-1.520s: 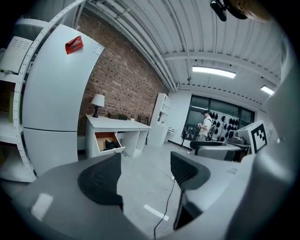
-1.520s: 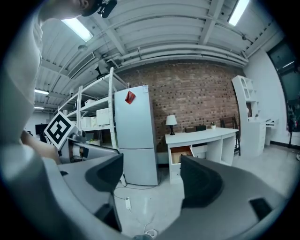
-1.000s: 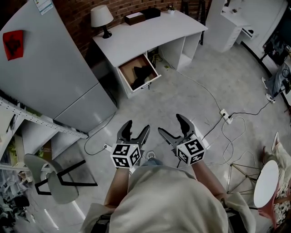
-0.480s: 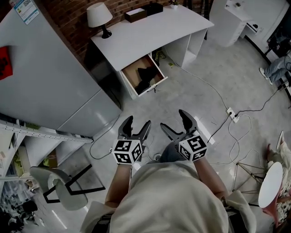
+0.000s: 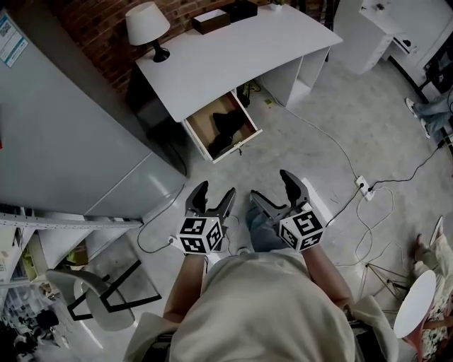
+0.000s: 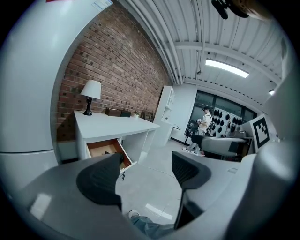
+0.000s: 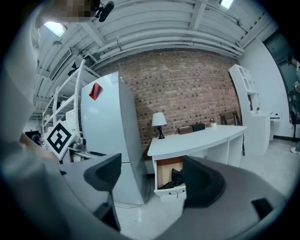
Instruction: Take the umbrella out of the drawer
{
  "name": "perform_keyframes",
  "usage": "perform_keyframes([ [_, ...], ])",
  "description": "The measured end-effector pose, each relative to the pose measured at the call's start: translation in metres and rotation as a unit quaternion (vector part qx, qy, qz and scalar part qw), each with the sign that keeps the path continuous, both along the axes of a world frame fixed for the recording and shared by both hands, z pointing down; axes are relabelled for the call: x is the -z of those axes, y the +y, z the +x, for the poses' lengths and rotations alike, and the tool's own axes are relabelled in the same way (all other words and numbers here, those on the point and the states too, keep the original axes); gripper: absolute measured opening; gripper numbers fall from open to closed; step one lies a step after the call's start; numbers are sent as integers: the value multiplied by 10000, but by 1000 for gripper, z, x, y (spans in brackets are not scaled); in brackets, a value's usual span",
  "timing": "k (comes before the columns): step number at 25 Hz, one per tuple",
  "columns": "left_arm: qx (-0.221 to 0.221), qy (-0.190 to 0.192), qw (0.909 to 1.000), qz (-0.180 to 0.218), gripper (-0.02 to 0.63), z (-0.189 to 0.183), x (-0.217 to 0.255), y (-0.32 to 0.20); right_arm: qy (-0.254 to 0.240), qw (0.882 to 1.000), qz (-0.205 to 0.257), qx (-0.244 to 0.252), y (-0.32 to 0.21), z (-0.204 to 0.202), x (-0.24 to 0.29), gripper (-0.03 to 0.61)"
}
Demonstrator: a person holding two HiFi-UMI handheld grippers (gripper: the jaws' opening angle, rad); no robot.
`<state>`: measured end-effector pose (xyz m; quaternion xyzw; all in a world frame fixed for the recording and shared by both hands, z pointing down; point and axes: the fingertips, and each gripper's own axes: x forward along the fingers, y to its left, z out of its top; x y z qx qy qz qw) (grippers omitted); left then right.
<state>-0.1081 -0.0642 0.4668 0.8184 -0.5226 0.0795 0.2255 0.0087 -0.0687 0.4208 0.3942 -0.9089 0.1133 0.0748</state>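
Observation:
A black umbrella lies in the open drawer under the white desk; it also shows in the right gripper view as the umbrella inside the drawer. In the left gripper view the drawer is seen from the side. Both grippers hang well short of the desk, over the floor. My left gripper is open with nothing between its jaws. My right gripper is open and empty too.
A tall grey fridge stands left of the desk. On the desk are a lamp and a dark box. Cables and a power strip lie on the floor at right. A chair sits at lower left.
Both grippers have advanced toward the desk; the drawer and desk now lie nearer and lower in the head view. The jaws keep the same spread.

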Motion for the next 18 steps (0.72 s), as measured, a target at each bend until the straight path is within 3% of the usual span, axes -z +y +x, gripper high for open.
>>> perform_keyframes([
  [12, 330, -123, 9991, -252, 334, 17, -25, -146, 310, 9984, -59, 478, -150, 17, -3, 387],
  [18, 475, -238, 9968, -592, 341, 20, -58, -200, 355, 9965, -367, 664, -196, 21, -26, 386],
])
